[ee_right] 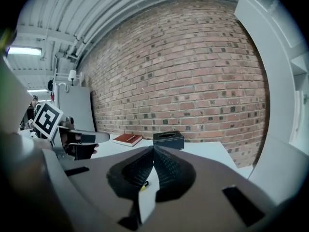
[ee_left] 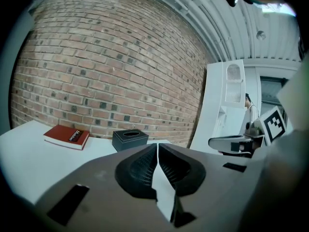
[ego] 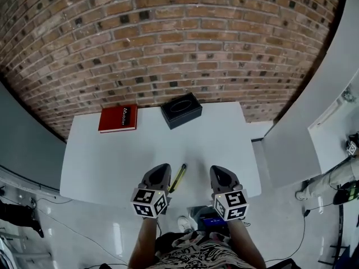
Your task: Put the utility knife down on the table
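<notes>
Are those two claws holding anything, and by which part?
Nothing: the left gripper and right gripper are shut and empty; the yellow-and-black utility knife lies on the white table between them.

A white table (ego: 112, 161) stands against a brick wall. A red book (ego: 118, 118) lies flat at its far left corner. A black tissue box (ego: 181, 110) sits near it at the middle of the far edge, turned at an angle. A yellow-and-black utility knife (ego: 178, 177) lies near the front edge, well apart from both.
</notes>
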